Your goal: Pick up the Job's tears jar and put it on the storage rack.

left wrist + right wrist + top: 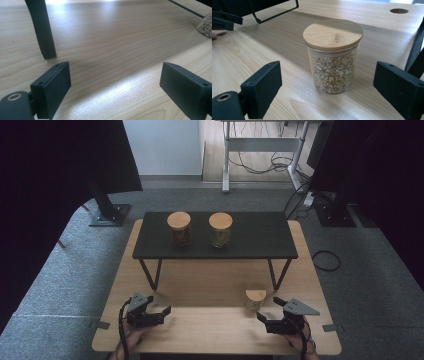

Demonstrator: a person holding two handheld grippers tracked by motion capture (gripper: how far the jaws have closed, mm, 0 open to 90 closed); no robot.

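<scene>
Wooden table [210, 285], both grippers released, right gripper [327, 85] view reveals pale grains in lidded jar [333, 56]

The high view is dim and soft, dark at both sides, with brighter floor at the far middle. On the table [112, 45], the left gripper view shows a pale glare streak. The jar [333, 57] is sharp, casting a shadow; near jaws blur slightly.
</scene>
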